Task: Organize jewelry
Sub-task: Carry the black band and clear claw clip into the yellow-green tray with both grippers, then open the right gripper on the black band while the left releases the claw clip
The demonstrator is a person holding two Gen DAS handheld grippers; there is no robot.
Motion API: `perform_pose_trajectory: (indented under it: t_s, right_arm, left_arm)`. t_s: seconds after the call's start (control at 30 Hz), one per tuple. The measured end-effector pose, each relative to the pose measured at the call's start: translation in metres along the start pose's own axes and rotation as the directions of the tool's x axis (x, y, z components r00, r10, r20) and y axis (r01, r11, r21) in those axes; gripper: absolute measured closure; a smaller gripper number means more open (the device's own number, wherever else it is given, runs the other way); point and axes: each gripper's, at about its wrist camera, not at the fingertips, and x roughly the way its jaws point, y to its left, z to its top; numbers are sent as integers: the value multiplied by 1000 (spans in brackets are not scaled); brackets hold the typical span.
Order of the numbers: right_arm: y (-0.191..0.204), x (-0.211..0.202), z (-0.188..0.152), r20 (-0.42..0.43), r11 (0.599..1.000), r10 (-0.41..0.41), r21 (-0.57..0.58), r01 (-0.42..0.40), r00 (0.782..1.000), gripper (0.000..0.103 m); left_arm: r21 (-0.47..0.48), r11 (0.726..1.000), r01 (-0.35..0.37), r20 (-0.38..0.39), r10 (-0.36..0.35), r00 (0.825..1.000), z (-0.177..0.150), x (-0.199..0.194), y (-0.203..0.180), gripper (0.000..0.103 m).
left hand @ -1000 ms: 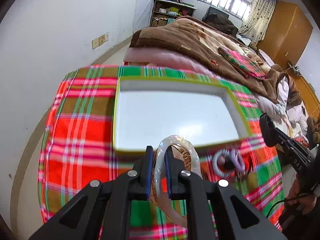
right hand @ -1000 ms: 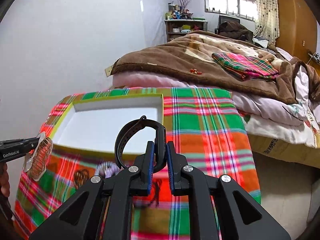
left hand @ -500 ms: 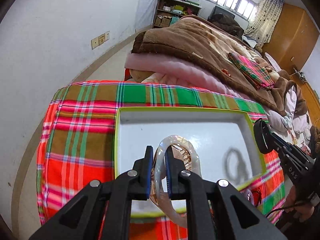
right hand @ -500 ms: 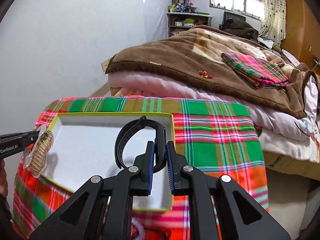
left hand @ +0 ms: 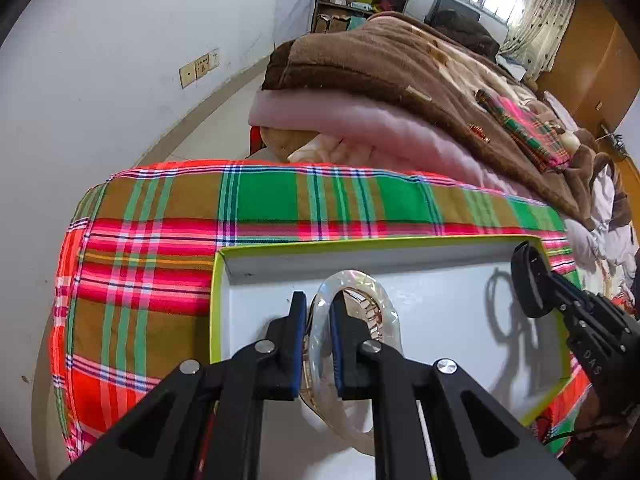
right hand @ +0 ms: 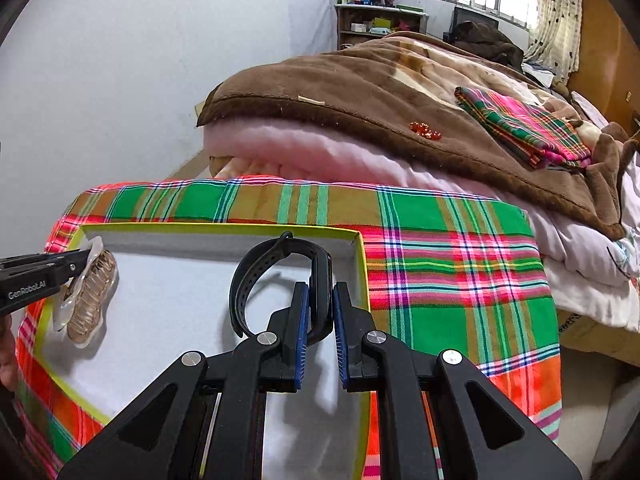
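My left gripper (left hand: pixel 318 344) is shut on a gold bracelet in a clear plastic bag (left hand: pixel 362 312) and holds it over the left part of the white box with a yellow-green rim (left hand: pixel 216 304). The bag also shows in the right wrist view (right hand: pixel 90 300), hanging from the left gripper (right hand: pixel 78 264). My right gripper (right hand: pixel 320 332) is shut on a black wristband (right hand: pixel 276 276) and holds it over the right part of the box (right hand: pixel 362 264). The wristband and right gripper show at the right of the left wrist view (left hand: pixel 528 280).
The box sits on a table under a red and green plaid cloth (right hand: pixel 448 256). A bed with a brown blanket (right hand: pixel 360 88) lies just behind. A white wall (left hand: pixel 120 60) stands to the left. A shelf (right hand: pixel 376 20) is far back.
Both grippers have moved forward over the box with their items still held. The loose jewelry on the cloth near the box's front edge has dropped out of view.
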Motion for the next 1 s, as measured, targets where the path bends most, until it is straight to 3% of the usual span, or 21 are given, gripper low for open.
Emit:
perform_pose_trajectory:
  t_s: [0.7,1.0]
  right_arm:
    - [11,10,0,-2,999,-31,-44,31,1000,90]
    - [13,9,1,10,998,-45,-53,45,999,90]
  left_arm:
    - [7,1000,-21,-6,21,1000,0,6,0,90]
    - [6,999,-32,-18,32,999,-3,9,2,82]
